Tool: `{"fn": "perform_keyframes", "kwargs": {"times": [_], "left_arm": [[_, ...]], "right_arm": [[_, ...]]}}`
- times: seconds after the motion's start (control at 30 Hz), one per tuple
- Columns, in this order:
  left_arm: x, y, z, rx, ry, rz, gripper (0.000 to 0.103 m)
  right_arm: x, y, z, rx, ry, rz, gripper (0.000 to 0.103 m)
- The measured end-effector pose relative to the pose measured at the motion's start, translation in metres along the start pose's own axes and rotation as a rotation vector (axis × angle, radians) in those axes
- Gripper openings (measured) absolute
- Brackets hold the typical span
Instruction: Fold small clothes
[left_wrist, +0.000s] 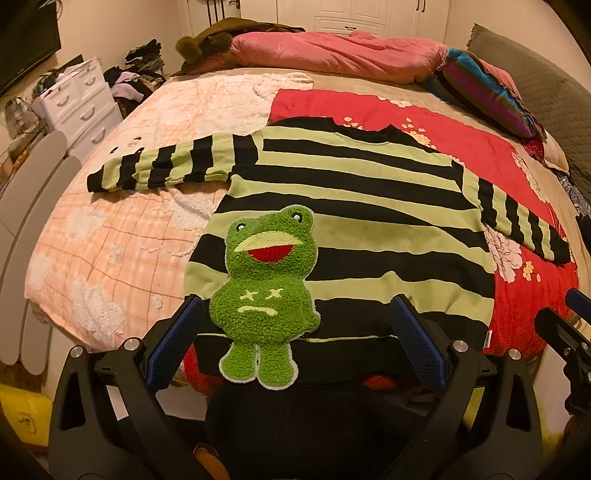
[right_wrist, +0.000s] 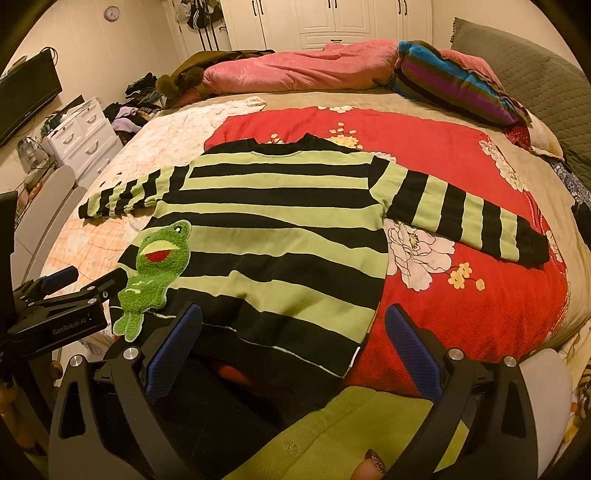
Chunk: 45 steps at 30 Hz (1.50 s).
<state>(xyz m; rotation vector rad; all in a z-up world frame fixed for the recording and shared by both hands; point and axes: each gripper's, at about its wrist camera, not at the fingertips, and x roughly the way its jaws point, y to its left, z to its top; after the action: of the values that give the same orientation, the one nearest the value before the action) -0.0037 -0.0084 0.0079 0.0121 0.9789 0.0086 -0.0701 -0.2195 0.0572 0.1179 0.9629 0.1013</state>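
On the bed (right_wrist: 461, 122) the striped sweater (right_wrist: 280, 229) lies flat, its frog patch (left_wrist: 266, 291) near the left. The left claw (left_wrist: 295, 339) and right claw (right_wrist: 293, 343) gape wide, holding nothing. Best pinch one sleeve cuff, then fold it straight inward.

One striped sweater (right_wrist: 273, 236) with one frog patch (right_wrist: 155, 273), one red floral blanket (right_wrist: 461, 295), one pink duvet (right_wrist: 295, 70), two grippers.

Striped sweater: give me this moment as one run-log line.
striped sweater: flat on bed, sleeves spread, unfolded | frog patch: face up | left claw: open at hem | right claw: open at hem
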Motion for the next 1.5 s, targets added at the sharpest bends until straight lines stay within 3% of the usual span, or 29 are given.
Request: {"fn": "perform_keyframes", "kwargs": {"times": [0.93, 1.5], "left_arm": [[-0.001, 0.000, 0.002, 0.002, -0.002, 0.004, 0.094], [0.006, -0.003, 0.009, 0.010, 0.002, 0.006, 0.094]], "right_arm": [[0.003, -0.001, 0.000, 0.003, 0.006, 0.002, 0.099], [0.007, -0.014, 0.012, 0.048, -0.043, 0.009, 0.099]]}}
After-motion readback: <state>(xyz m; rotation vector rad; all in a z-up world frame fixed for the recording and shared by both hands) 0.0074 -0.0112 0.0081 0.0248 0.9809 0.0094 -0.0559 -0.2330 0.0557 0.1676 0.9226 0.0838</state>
